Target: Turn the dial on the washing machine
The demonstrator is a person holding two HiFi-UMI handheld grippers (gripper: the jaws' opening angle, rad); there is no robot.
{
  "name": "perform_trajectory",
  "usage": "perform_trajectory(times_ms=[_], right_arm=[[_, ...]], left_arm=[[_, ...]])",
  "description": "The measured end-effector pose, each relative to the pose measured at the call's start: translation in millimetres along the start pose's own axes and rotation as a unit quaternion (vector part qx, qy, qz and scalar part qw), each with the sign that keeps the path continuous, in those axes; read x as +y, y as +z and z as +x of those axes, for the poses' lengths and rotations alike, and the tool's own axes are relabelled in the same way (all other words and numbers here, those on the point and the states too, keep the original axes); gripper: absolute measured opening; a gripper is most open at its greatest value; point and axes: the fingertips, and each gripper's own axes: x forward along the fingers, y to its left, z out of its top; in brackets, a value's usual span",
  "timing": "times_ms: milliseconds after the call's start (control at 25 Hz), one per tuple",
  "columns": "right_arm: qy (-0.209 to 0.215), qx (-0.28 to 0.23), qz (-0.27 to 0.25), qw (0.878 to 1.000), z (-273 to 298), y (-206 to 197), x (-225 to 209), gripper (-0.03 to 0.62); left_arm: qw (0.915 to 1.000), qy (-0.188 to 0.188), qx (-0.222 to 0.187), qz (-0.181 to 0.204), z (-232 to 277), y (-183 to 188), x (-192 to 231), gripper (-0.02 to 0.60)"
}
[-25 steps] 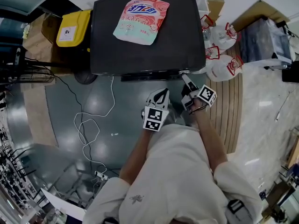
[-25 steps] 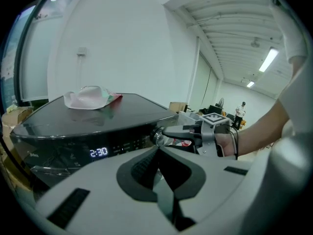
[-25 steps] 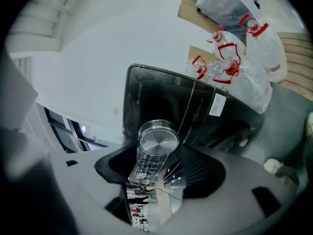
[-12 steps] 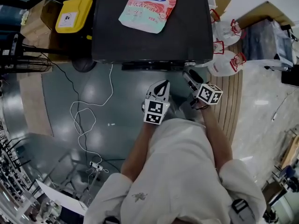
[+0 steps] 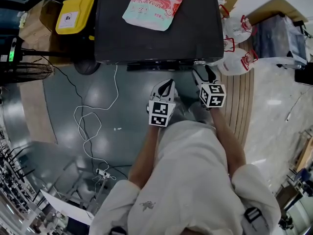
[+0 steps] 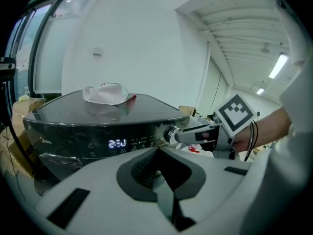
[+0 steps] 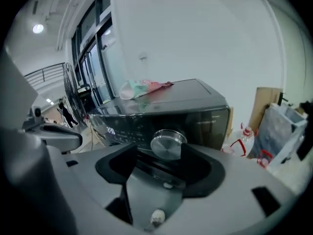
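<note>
Vs a sec ago the right hand-held gripper (image 5: 204,73) pinched in on the dial (image 7: 166,145) at the washing machine's (image 5: 156,43) front right corner. Its jaws are opening again now, dial in the gap but pads not pressing, so imo one twist is prob done. Left hand-held gripper (image 5: 166,85) hangs in front of the machine, jaws together, empty; the front display (image 6: 117,143) reads 2:50ish, pouch (image 5: 154,6) print on top is unreadable.

Silver dial (image 7: 166,145) between the right gripper's (image 7: 162,153) opening jaws, dark washing machine (image 7: 205,119) behind
</note>
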Motion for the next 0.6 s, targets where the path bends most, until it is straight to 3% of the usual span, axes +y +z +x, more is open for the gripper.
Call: perform_trajectory(times_ms=[320,600], right_arm=[[-0.024,0.001,-0.052,0.998,0,1,-1,0.284],[-0.034,-0.002,-0.063,0.997,-4,4,-5,0.276]], left_arm=[[1.0,0.006,-0.004,-0.004,2,0,7,0.014],[0.9999,0.01,0.0,-0.008,2,-4,14,0.014]])
